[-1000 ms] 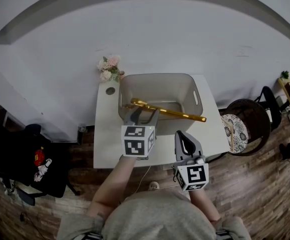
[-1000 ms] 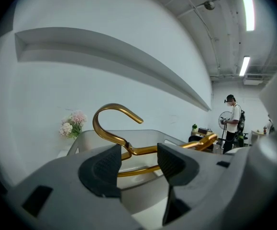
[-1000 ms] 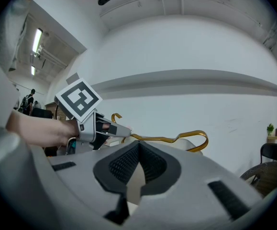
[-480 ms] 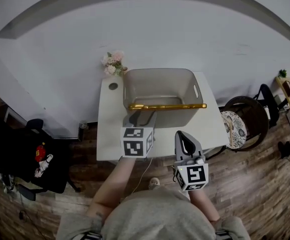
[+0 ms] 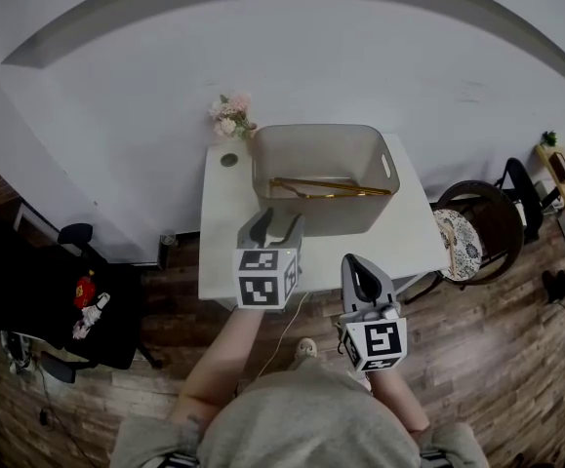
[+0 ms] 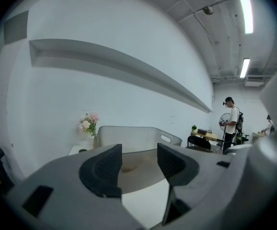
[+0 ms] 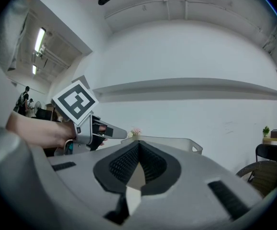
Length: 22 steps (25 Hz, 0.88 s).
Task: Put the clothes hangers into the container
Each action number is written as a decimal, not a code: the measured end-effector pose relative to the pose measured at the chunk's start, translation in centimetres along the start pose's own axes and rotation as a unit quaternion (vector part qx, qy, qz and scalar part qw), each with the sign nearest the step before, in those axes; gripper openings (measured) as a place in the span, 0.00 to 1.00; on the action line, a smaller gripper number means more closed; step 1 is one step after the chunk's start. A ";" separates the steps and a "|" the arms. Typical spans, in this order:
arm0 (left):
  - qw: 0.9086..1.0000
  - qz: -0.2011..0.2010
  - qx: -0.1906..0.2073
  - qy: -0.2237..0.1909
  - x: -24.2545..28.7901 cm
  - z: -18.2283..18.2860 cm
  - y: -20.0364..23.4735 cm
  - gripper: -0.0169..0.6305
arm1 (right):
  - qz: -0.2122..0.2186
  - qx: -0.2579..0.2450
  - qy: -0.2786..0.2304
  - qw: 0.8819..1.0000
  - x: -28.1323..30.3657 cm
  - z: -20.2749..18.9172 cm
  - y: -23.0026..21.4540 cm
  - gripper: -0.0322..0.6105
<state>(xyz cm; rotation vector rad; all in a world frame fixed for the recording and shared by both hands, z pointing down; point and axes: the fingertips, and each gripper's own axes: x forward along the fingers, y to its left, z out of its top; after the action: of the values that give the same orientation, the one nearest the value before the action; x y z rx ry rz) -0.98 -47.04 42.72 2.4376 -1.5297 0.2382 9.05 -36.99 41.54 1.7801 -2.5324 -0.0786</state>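
Gold hangers (image 5: 329, 187) lie flat inside the grey container (image 5: 318, 130) on the tabletop (image 5: 225, 232), so the drop looks done. Left gripper (image 5: 275, 220): fingers apart, nothing between, just short of the container's front wall. Right gripper (image 5: 361, 264): fingers together, empty, parked near the body.

Grey shirt (image 5: 302, 419) — grey left tool (image 5: 273, 224) and right tool (image 5: 359, 265) bear black-white marker cubes (image 5: 265, 279).

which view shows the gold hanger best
The head view: it looks down into the container, where the gold hanger lies across the inside. The left gripper view and right gripper view see the container low from outside, with no hanger clearly visible.
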 end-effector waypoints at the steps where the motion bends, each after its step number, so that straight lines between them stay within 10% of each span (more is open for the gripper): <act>1: 1.000 -0.001 0.000 -0.001 -0.5 -0.1 0.0 0.36 | -0.001 0.000 0.001 1.000 -0.3 0.0 0.3 0.05; 22: 0.999 0.008 -0.010 -0.034 -16.7 -4.7 0.0 0.17 | -0.021 -0.011 0.007 1.000 -11.7 0.2 9.9 0.05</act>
<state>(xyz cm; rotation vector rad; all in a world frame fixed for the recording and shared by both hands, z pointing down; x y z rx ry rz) -8.20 -31.30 42.66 2.4440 -1.5719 0.1435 3.69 -22.63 41.87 1.8203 -2.4757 -0.0951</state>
